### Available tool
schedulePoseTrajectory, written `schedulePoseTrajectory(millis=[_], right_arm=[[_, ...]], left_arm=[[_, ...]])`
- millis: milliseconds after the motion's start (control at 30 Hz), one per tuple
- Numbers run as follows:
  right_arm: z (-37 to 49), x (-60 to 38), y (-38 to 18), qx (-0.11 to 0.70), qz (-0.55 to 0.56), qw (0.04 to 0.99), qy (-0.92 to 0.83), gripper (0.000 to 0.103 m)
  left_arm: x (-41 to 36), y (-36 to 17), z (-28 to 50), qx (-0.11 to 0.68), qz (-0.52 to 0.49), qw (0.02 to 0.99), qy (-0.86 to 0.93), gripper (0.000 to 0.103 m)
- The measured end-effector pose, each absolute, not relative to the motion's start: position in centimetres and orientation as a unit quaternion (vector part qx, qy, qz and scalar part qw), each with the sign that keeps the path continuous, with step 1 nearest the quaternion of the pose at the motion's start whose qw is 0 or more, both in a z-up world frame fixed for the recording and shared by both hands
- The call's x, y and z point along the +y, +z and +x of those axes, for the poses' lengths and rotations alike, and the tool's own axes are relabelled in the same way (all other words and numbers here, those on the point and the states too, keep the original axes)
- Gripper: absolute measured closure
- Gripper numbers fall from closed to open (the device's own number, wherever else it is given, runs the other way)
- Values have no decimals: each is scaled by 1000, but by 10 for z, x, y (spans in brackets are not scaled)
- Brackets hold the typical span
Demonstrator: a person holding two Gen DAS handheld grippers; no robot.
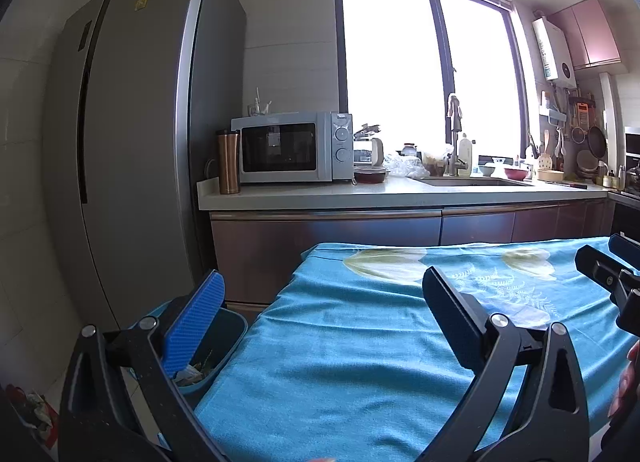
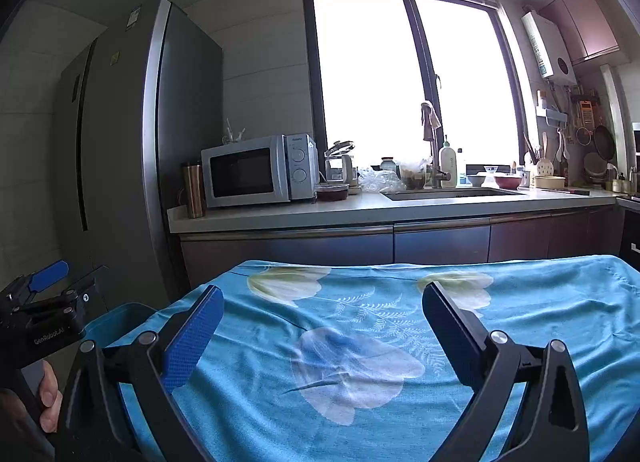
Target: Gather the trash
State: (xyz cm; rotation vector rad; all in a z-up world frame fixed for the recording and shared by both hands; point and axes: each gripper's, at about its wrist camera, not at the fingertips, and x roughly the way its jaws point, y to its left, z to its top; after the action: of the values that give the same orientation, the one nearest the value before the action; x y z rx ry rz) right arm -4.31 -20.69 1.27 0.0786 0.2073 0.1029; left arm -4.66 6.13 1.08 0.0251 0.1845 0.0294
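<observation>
My left gripper [image 1: 320,294] is open and empty, held above the left edge of a table covered with a blue flowered cloth [image 1: 360,342]. A teal trash bin [image 1: 224,346] stands on the floor by the table's left side, with crumpled trash [image 1: 192,372] inside it. My right gripper [image 2: 322,306] is open and empty above the cloth [image 2: 360,342]. The bin's rim [image 2: 120,312] shows at the lower left in the right wrist view. The left gripper also shows there [image 2: 64,282], and the right gripper shows at the right edge of the left wrist view [image 1: 608,258]. No trash is visible on the cloth.
A tall grey fridge [image 1: 132,142] stands at the left. Behind the table runs a kitchen counter [image 1: 400,192] with a microwave [image 1: 292,148], a copper tumbler [image 1: 228,162], a sink [image 1: 472,182] and dishes. Some red and patterned items [image 1: 32,406] lie on the floor at lower left.
</observation>
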Motion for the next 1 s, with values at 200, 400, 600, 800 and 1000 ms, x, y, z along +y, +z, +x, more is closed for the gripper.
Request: schedulePoseTrajectory(millis=[200,400,600,800,1000], right_arm=[[-47,-209,13,101,38,993,43,7],[-47,-211,13,99,38,994,36,7],[-48,-211,13,98,37,994,34,7],[-48,-210,13,96,36,994,33,7],[-48,-210,12,97,37,994,31,7]], left_arm=[[61,10,-47,85,14,996,16,6],[60,9,-48,82,17,996,17,6],[58,8,-50,77,20,997,20,6],[58,8,-51,72,20,997,22,6],[58,8,-54,68,22,997,25,6]])
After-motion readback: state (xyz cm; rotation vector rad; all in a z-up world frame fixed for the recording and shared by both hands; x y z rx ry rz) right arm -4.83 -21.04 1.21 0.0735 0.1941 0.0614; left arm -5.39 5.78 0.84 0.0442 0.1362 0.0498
